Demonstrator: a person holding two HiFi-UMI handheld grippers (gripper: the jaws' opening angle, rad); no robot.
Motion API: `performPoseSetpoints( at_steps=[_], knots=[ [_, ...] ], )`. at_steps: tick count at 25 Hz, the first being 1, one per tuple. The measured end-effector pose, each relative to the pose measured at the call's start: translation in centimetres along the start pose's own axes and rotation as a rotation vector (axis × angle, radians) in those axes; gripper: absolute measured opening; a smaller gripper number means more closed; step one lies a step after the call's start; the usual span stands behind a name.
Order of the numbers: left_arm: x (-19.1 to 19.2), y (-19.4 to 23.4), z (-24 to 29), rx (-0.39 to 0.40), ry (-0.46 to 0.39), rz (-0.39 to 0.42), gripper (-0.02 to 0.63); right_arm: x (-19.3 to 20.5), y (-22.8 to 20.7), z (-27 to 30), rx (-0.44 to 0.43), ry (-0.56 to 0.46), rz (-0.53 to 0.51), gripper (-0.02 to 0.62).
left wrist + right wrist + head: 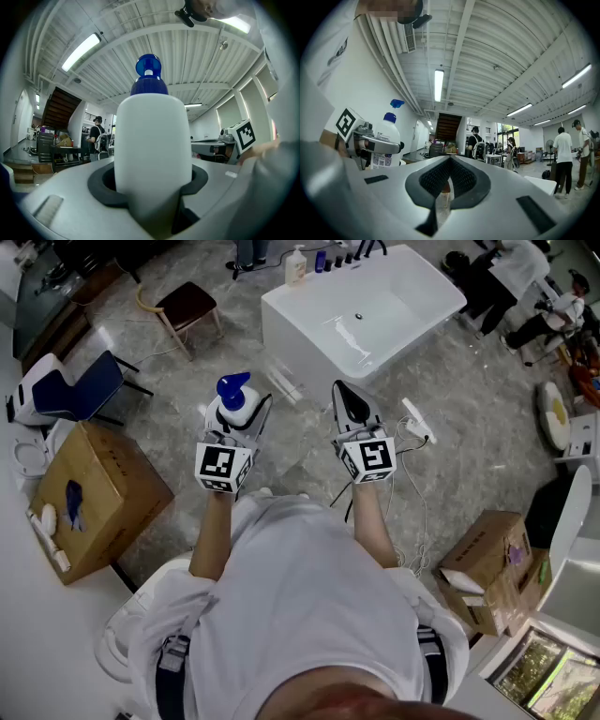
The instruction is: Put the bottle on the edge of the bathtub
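Observation:
A white bottle (232, 401) with a blue pump cap stands upright between the jaws of my left gripper (238, 413), which is shut on its body. In the left gripper view the bottle (152, 140) fills the middle, with both dark pads pressed against its sides. My right gripper (348, 401) is held level beside it, shut and with nothing in it. Its pads (461, 180) meet at the tips. The right gripper view also shows the bottle (387, 140) at the left. The white bathtub (427, 277) stands ahead on the floor, some way beyond both grippers.
Several bottles (319, 261) line the tub's far rim. A cardboard box (94, 493) sits at the left and another (487, 563) at the right. A blue chair (82, 390) and a wooden chair (186, 307) stand left of the tub. People (525, 282) are at the upper right.

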State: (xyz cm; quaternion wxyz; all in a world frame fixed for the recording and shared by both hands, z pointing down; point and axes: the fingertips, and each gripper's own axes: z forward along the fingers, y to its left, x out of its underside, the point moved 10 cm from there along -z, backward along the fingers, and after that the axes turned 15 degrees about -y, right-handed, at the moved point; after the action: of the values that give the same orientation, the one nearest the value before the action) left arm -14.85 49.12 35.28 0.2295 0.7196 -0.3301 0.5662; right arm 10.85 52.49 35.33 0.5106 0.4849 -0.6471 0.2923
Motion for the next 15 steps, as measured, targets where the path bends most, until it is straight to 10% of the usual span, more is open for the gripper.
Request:
performPoseSetpoints(
  at_steps=[15],
  knots=[
    [-0.3,0.1,-3.0,0.022,0.01,-0.037,0.249,0.9,2.6,-1.6,0.004,0.047,0.031,0.0]
  ],
)
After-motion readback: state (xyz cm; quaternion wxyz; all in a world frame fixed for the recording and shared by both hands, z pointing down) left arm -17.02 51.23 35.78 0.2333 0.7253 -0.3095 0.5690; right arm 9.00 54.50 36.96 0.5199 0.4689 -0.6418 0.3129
